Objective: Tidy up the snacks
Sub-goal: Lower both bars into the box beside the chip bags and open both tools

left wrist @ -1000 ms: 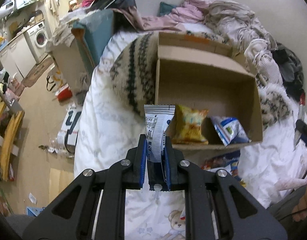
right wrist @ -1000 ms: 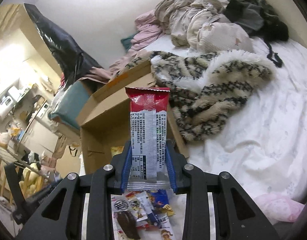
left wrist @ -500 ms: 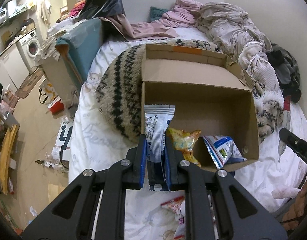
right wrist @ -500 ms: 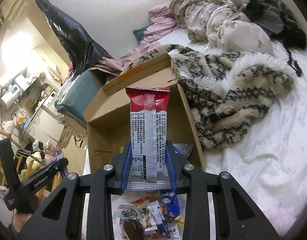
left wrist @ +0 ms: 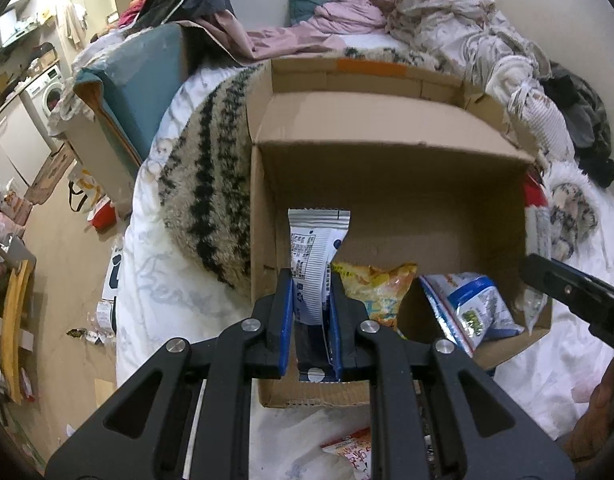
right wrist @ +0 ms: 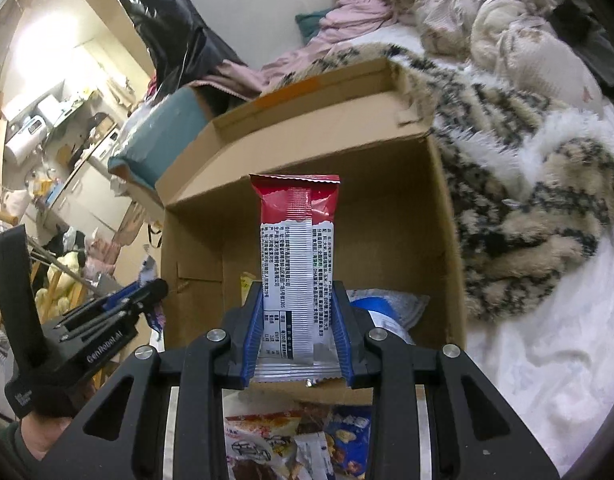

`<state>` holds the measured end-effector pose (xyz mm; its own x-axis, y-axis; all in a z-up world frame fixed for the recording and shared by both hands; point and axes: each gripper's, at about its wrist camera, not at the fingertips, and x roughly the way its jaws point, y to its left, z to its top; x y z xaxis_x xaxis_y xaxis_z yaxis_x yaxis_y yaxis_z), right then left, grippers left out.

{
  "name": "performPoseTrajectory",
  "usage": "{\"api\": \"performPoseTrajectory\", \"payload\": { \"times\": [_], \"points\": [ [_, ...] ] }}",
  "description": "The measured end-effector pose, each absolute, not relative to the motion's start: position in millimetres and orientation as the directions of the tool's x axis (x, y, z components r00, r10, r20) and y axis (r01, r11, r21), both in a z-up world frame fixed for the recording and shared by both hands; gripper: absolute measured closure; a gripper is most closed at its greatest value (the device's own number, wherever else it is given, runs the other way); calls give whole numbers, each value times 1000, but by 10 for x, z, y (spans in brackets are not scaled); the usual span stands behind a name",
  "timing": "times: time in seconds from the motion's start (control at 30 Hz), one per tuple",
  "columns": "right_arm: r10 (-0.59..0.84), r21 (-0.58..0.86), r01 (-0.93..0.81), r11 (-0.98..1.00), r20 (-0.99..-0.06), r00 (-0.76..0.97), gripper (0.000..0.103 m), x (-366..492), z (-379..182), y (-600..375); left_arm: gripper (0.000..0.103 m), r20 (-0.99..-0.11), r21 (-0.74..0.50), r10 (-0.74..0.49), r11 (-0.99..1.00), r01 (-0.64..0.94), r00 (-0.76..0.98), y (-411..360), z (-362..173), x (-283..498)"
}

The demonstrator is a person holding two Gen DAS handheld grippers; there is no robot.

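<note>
Matt brown cardboard box (left wrist: 387,184), glossy foil snack packets (right wrist: 299,264), fuzzy blanket (right wrist: 527,200).

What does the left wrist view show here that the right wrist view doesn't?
Only the left wrist view shows the left gripper shut on a white and blue packet, and the whole yellow snack bag in the box. Only the right wrist view shows the right gripper shut on a red and white packet. Both show the open cardboard box and a blue and white bag inside it.
</note>
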<state>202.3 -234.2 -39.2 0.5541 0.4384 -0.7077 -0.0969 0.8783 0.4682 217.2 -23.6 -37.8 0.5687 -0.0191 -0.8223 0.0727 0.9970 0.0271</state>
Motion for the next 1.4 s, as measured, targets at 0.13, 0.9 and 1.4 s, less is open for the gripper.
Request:
{"api": "performPoseTrajectory", "payload": {
  "times": [0.13, 0.9, 1.4],
  "points": [
    [463, 487, -100, 868, -718, 520, 70, 2094, -511, -2252, 90, -824, 39, -7, 997, 69, 567, -224, -485, 2200],
    [449, 481, -42, 876, -778, 440, 67, 2146, -775, -2210, 89, -809, 56, -5, 995, 85, 588, -280, -540, 2188],
    [445, 495, -35, 868, -744, 499, 22, 2131, -688, -2313, 42, -792, -2, -50, 997, 78, 608, -243, -456, 2139]
  ]
}}
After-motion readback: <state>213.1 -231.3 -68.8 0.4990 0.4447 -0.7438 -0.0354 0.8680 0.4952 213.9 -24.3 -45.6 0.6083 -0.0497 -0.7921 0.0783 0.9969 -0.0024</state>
